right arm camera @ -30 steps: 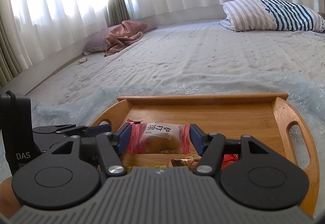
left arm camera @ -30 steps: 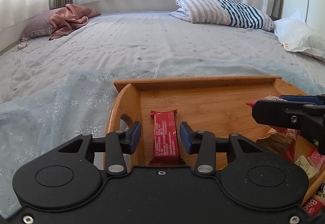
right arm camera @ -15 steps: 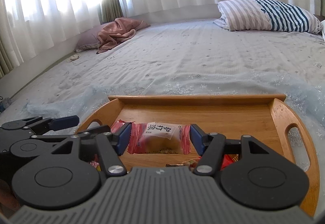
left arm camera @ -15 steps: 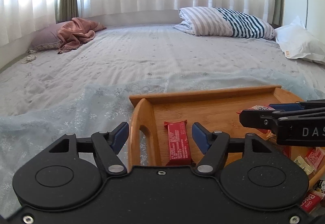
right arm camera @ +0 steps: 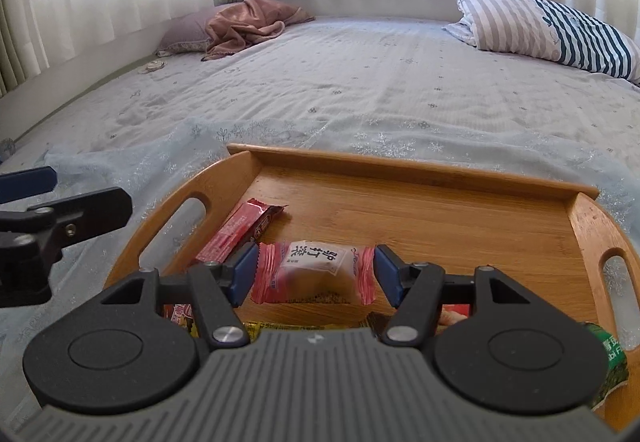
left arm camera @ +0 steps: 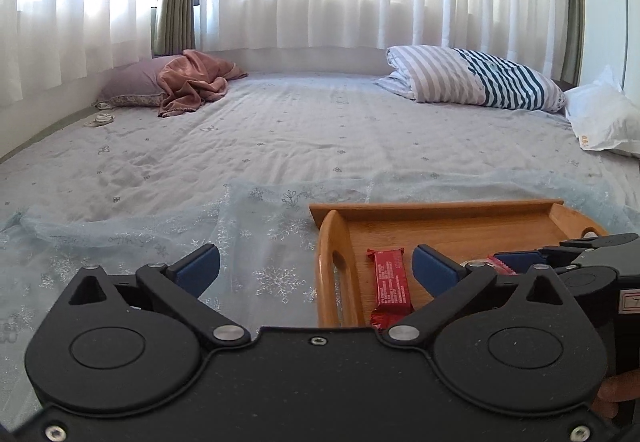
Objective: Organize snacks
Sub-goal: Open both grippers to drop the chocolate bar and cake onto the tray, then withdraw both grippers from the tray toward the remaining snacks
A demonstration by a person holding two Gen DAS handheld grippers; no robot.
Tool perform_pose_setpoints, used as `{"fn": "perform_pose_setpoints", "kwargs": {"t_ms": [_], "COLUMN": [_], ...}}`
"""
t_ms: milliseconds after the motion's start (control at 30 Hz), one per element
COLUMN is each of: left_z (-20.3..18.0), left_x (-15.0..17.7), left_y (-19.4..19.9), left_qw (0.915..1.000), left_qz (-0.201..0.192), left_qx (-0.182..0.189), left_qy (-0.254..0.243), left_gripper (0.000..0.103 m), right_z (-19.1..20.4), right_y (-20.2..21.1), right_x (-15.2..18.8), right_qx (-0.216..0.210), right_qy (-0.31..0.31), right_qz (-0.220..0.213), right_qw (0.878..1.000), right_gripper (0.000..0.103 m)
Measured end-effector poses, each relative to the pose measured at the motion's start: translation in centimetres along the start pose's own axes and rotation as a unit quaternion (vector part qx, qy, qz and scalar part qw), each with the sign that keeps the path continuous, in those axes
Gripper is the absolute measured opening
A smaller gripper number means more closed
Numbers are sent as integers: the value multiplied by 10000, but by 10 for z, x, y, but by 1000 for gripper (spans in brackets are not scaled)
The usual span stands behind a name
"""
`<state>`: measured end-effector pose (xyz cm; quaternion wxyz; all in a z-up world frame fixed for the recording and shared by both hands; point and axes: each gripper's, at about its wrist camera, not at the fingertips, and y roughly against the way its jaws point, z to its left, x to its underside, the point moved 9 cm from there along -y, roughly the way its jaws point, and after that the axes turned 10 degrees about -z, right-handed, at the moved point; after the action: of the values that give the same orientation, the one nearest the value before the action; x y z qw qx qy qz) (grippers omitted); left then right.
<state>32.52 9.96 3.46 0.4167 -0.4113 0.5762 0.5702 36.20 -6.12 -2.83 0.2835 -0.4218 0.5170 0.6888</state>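
Lying on one wooden tray — one red bar, one pink packet

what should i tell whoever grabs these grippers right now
Left gripper: fingers have just been opening, now wide, nothing held. The red bar lies flat on the wooden tray near its left handle.
Right gripper: holds the pink-and-white cake packet between its fingers over the tray.
Done: red bar placed.
Left: set the packet down, probably beside the bar, then sort the loose snacks at the tray's near edge.
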Motion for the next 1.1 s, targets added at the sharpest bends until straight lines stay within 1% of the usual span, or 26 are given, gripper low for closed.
{"fn": "perform_pose_setpoints", "kwargs": {"t_ms": [100, 200, 300, 400, 500, 600, 667, 700, 733, 833, 967, 1033, 1100], "left_z": [1, 3, 2, 2, 1, 1, 1, 0, 0, -1, -5, -6, -7], "left_x": [3, 7, 11, 15, 22, 27, 29, 29, 29, 27, 25, 24, 22], "left_y": [5, 9, 12, 11, 6, 5, 6, 7, 8, 12, 20, 23, 25], "left_qw": [10000, 9999, 9999, 9997, 9993, 9989, 9989, 9989, 9989, 9991, 9994, 9994, 9994], "left_qz": [42, 103, 126, 187, 325, 403, 409, 408, 400, 363, 327, 319, 321], "left_qx": [-20, -115, -76, -119, -154, -103, -128, -146, -162, -165, -103, -103, -80], "left_qy": [-7, 40, 72, 73, 91, 192, 194, 173, 155, 126, 106, 88, 97], "left_gripper": [103, 103, 103, 103, 103, 103, 103, 103, 103, 103, 103, 103, 103], "right_z": [1, 3, 3, 4, 5, 6, 6, 7, 8, 10, 8, 8, 8], "right_y": [-5, -8, -9, -10, -10, -11, -10, -10, -9, -7, -4, -1, 4], "right_x": [3, 5, 7, 7, 6, 7, 7, 7, 7, 8, 6, 3, -1], "right_qx": [20, 17, -6, -10, -10, -13, -25, -49, -89, -287, -174, -216, -228], "right_qy": [48, 90, 108, 140, 141, 193, 228, 238, 223, 80, 160, 102, 63], "right_qz": [73, 124, 165, 178, 168, 193, 213, 224, 242, 295, 234, 180, 108], "right_qw": [10000, 9999, 9998, 9997, 9998, 9996, 9995, 9995, 9994, 9991, 9994, 9996, 9997], "right_gripper": [66, 67, 69, 69, 74, 74, 75, 79, 79, 79, 81, 86, 89]}}
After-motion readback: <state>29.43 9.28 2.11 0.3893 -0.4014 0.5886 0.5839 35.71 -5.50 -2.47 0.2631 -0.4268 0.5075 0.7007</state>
